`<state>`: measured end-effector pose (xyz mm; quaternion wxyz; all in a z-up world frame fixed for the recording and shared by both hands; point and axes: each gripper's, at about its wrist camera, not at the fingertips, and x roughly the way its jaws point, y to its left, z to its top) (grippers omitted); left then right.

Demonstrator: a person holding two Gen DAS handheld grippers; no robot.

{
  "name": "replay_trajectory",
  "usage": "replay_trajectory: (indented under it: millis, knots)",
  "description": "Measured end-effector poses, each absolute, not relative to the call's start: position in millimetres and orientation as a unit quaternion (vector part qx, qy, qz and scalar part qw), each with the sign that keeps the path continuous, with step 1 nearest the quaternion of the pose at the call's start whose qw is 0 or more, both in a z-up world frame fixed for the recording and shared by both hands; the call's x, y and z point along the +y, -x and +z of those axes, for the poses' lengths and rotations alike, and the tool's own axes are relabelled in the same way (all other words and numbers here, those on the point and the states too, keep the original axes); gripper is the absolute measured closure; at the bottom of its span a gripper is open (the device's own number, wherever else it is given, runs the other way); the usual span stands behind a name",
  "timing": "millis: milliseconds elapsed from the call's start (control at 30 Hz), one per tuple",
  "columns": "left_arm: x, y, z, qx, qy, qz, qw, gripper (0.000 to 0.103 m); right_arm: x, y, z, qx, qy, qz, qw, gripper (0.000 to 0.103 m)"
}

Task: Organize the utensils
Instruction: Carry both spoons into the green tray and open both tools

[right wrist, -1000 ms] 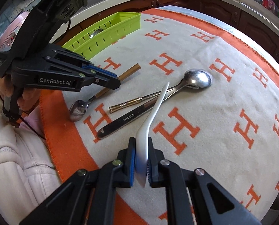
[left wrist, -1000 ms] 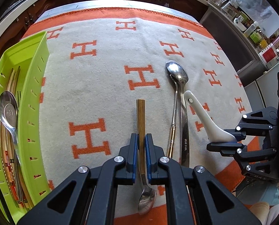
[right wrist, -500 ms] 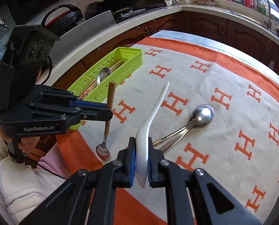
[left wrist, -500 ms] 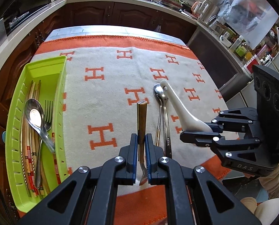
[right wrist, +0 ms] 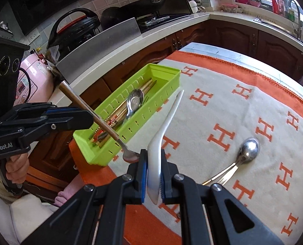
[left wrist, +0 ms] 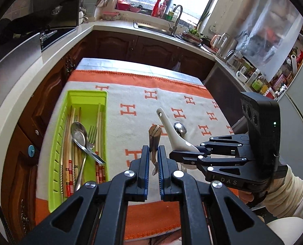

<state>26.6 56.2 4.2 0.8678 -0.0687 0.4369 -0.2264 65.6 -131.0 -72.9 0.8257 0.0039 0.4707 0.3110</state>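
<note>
Clamping tight: left gripper [left wrist: 154, 164] fingers pinch the wooden-handled spoon [right wrist: 90, 111] mid-handle, bowl hanging low; light, stiff, likely to pivot. Right gripper [right wrist: 154, 180] fingers nip the white ceramic spoon [right wrist: 165, 128] at its bowl end; glazed, slick, brittle. Both airborne above the worktop cloth [right wrist: 222, 106], green tray [left wrist: 102, 122] just beside.

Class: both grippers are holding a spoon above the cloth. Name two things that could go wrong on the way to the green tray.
1. The left gripper pinches the wooden-handled spoon mid-handle, so it could pivot or slip.
2. The white spoon in the right gripper passes close to that spoon's bowl; they may knock together.
3. The tray sits at the table edge, and a hard drop could nudge it off.
</note>
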Motion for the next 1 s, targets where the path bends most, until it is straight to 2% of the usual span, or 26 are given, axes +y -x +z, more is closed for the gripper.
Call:
replay_trajectory:
  millis: [267,600,1000]
  knots:
    - [110,-17,25,0.416,0.063,-0.155,0.894,0.098,-81,-83,-56,0.454,-0.034,0.33,0.827,0.093]
    - [139,-43,-29,0.483,0.044,-0.101,0.869,0.098,-34,-134,-78,0.481,-0.09,0.302,0.818,0.093]
    - [142,-113,-81,0.519,0.087,-0.102,0.844,0.097,-10,-184,-123,0.52,-0.076,0.276,0.805,0.093]
